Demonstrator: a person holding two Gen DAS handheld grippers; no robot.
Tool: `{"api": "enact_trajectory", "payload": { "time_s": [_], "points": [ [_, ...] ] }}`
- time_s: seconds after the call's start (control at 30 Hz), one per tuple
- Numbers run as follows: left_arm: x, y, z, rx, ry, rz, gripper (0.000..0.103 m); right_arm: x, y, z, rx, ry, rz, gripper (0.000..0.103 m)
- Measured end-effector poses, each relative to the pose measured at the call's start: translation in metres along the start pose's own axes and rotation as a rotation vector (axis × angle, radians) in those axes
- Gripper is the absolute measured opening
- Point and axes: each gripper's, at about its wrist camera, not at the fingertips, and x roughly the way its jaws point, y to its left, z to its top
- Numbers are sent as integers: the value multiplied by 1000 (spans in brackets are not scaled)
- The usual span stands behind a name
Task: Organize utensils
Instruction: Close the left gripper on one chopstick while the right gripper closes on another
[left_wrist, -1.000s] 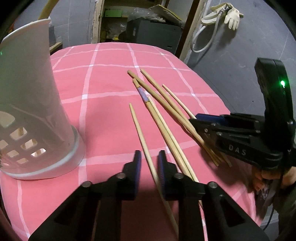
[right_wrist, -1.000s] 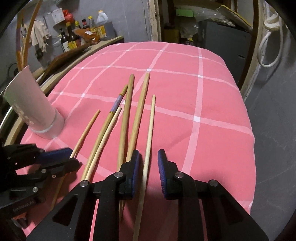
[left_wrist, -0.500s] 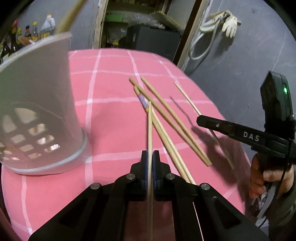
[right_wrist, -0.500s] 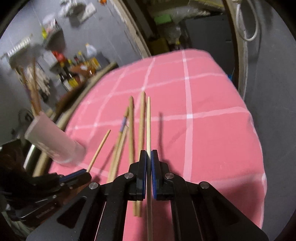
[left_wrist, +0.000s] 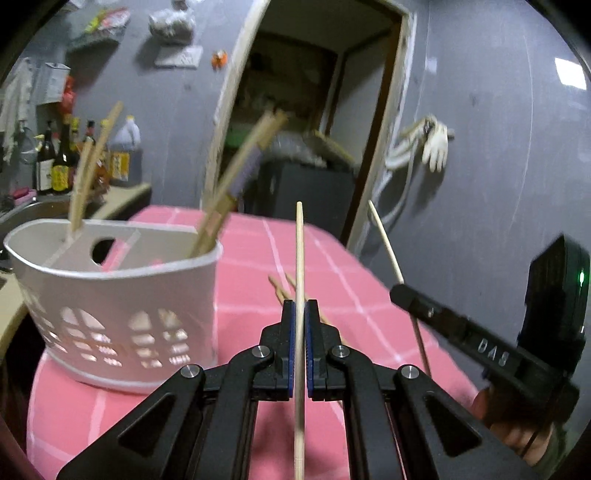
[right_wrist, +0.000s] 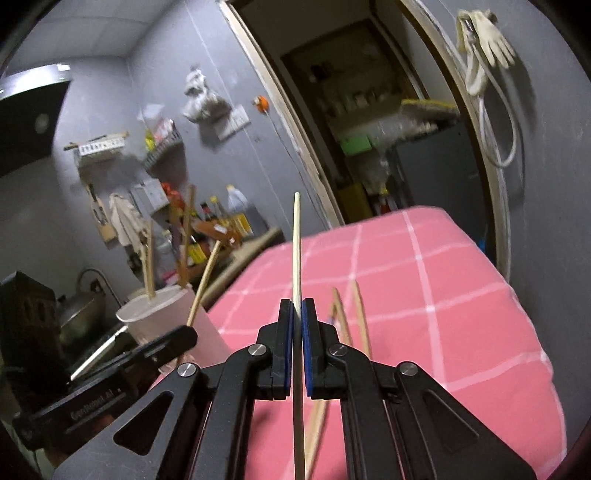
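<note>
My left gripper (left_wrist: 299, 314) is shut on a wooden chopstick (left_wrist: 299, 258) that points up and forward above the pink checked cloth (left_wrist: 251, 288). My right gripper (right_wrist: 297, 314) is shut on a thinner pale chopstick (right_wrist: 296, 251), also raised; it shows in the left wrist view (left_wrist: 384, 243) too. A white perforated holder (left_wrist: 122, 295) stands at the left with several chopsticks (left_wrist: 236, 177) in it; it also shows in the right wrist view (right_wrist: 166, 314). A few chopsticks (right_wrist: 347, 317) still lie on the cloth.
A counter with bottles (left_wrist: 62, 162) and a sink stands behind the holder. A doorway (left_wrist: 306, 122) opens at the back. Gloves (left_wrist: 436, 144) hang on the grey wall to the right. The table's edge drops off on the right.
Both grippers closed on a chopstick each, then lifted them off the cloth and tilted up. The holder now sits lower and further off in the left view.
</note>
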Motion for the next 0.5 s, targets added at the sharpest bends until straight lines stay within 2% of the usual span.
{"api": "enact_trajectory", "payload": {
  "time_s": [0.23,0.5],
  "points": [
    [-33,24,19,-45,-160,5,3,-5,27,14,-14,-144,73,3],
    [-61,48,34,-56,-245,-3,3,12,55,21,-26,-181,146,3]
  ]
}}
